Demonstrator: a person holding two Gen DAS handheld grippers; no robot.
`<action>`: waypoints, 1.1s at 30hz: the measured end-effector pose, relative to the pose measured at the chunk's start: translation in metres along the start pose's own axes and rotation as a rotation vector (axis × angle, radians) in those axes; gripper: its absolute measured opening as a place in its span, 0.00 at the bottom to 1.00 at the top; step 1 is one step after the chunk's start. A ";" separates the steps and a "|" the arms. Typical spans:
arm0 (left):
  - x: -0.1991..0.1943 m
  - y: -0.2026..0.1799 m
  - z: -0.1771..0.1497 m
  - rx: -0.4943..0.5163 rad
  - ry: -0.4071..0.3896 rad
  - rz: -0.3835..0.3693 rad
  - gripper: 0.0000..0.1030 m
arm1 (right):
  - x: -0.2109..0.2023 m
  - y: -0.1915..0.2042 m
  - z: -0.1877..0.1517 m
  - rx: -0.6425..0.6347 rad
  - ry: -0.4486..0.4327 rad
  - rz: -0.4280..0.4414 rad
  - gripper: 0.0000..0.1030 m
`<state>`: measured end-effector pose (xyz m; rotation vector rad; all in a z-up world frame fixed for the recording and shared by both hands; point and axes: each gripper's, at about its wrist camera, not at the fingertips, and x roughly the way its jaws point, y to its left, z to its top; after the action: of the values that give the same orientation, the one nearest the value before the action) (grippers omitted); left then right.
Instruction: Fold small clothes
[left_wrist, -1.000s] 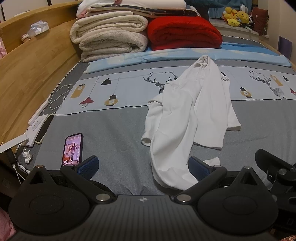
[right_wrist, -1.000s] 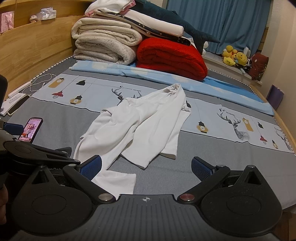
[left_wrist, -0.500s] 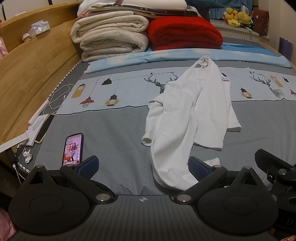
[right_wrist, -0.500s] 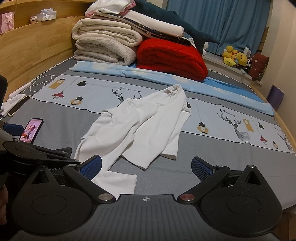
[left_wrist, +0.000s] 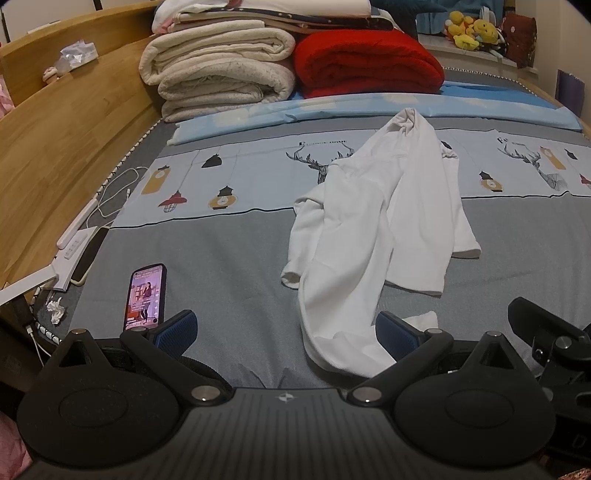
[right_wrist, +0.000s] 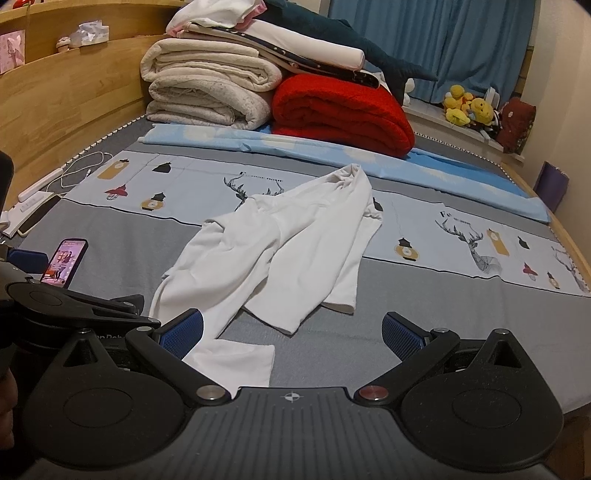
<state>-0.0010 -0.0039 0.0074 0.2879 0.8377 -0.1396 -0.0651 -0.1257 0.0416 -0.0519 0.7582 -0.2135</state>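
Grippers first: the left gripper (left_wrist: 284, 332) has its blue-padded fingers spread wide and empty, and the right gripper (right_wrist: 291, 332) is likewise released and grasping nothing, both held low at the near edge of the bed (left_wrist: 229, 258). A near end of the white garment (left_wrist: 373, 229) lies between the left gripper's fingers and against the inner face of its right pad, but nothing is pinched; in the right wrist view the same near end sits just beside that gripper's left finger. The garment, apparently a long-sleeved top, sprawls crumpled across the middle of the grey printed bedspread, bunched into ridges, its far end reaching toward the blue pillow strip, sleeves twisted over the body. By my reading no fold is made yet: the cloth is not even spread flat, so smoothing and every fold remain. A lit phone (left_wrist: 146, 297) lies near the left gripper, and folded blankets (right_wrist: 207, 85) are stacked well apart at the head of the bed.
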 end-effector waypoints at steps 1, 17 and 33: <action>0.000 0.000 0.000 0.000 0.000 0.000 1.00 | 0.000 0.000 0.000 0.001 0.000 0.000 0.99; 0.002 0.000 -0.002 -0.004 0.018 -0.005 1.00 | 0.003 -0.003 -0.002 0.011 0.012 0.011 0.99; 0.038 0.005 0.011 -0.025 0.103 -0.090 1.00 | 0.044 -0.027 0.004 0.097 0.068 0.054 0.99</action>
<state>0.0334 -0.0031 -0.0134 0.2356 0.9548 -0.2000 -0.0358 -0.1614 0.0183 0.0683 0.8149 -0.2017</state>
